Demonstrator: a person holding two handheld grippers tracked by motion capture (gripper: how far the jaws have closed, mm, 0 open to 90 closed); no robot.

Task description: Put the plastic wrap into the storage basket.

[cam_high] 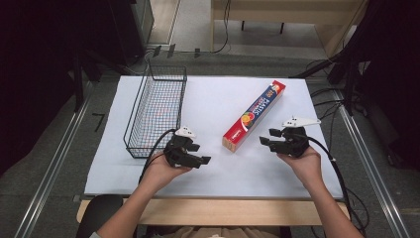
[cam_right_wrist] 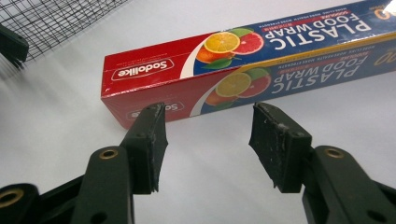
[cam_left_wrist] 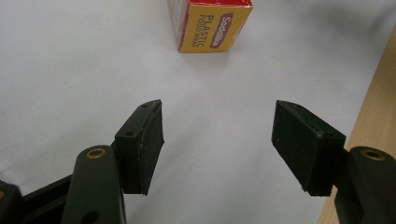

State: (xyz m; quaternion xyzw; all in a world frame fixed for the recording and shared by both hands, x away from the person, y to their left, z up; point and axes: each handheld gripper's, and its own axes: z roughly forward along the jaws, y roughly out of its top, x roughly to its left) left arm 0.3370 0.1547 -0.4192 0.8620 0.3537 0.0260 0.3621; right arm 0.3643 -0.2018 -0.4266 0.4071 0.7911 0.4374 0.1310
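A long red and blue box of plastic food wrap (cam_high: 254,115) lies diagonally on the white table top, its near end pointing at the front edge. My left gripper (cam_high: 205,159) hovers open to the left of that near end, and the box end (cam_left_wrist: 212,25) shows ahead of its jaws. My right gripper (cam_high: 265,137) stands open just right of the box's near part. In the right gripper view the box's long side (cam_right_wrist: 243,70) lies close ahead of the gap (cam_right_wrist: 208,140) between the jaws. Nothing is held by either gripper.
A black wire basket (cam_high: 157,106) stands on the table's left part, beside the left hand. The table's wooden front edge (cam_left_wrist: 380,107) runs close to the left gripper. Cables trail off both grippers. Dark stands flank the table on the floor.
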